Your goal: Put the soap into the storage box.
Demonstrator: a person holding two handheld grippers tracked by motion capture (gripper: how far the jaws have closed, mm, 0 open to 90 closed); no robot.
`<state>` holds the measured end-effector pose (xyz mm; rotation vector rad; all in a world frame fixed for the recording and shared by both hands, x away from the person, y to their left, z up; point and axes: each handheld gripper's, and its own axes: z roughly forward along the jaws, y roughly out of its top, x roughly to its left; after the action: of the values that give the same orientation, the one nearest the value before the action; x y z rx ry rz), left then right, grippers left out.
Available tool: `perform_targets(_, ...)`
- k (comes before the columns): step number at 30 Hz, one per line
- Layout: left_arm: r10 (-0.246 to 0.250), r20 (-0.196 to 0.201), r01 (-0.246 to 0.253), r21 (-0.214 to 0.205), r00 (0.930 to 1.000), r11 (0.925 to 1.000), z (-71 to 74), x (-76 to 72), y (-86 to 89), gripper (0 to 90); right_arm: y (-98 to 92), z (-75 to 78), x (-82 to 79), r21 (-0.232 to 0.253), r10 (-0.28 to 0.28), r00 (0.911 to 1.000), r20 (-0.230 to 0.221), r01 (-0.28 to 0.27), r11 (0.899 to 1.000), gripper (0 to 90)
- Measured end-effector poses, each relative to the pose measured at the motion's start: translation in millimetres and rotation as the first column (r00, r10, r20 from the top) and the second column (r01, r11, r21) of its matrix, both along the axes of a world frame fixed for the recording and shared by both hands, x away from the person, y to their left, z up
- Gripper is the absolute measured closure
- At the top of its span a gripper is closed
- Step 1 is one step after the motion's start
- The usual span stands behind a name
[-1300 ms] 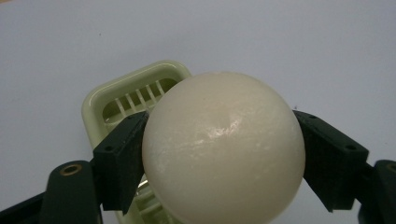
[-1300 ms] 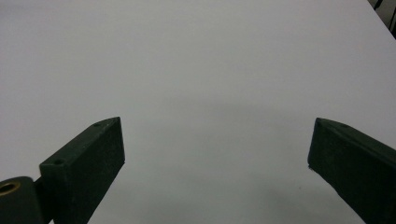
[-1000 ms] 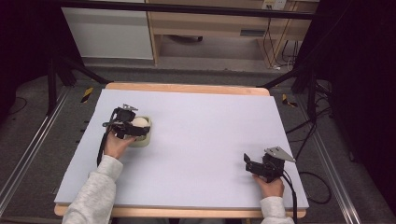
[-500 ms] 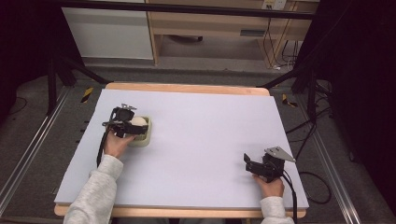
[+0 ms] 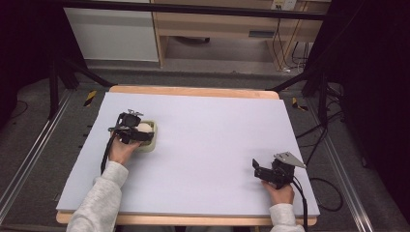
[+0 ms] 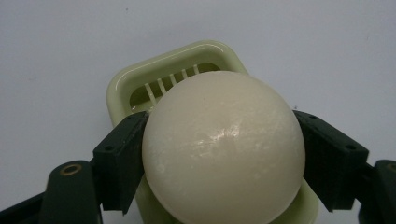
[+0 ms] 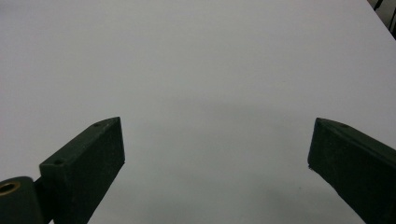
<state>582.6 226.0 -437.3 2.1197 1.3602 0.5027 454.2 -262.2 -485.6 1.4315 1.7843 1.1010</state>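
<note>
Bench: pale lavender sheet over a wooden top, carries everything.
Left tool: at the bench's left part, jaws clenched on the egg, one pad on each flank.
Right tool: near the front right corner, jaws spread wide over bare sheet, grasping nothing; well apart from the left tool.
Egg slicer: cream plastic, slotted cradle, directly under the egg.
Egg: whitish, smooth, held between the pads above the slicer's cradle; contact with the cradle cannot be told.
</note>
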Motion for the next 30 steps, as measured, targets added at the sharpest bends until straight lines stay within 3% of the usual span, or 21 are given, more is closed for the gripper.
perform_targets(19, 0.005, -0.004, -0.005, -0.01, 1.0, 0.9999, -5.1, -1.0, 2.6, 22.3, -0.2, -0.1, 0.2, -0.001, -0.002, 1.0, 0.0, 0.002, 1.0, 4.1)
perform_targets(30, -0.012, 0.019, 0.013, -0.018, 0.9997, 0.9998, 4.0, -10.7, 6.1, 16.9, -0.4, -0.1, 0.2, 0.001, -0.003, 1.0, 0.002, 0.003, 1.0, 4.1)
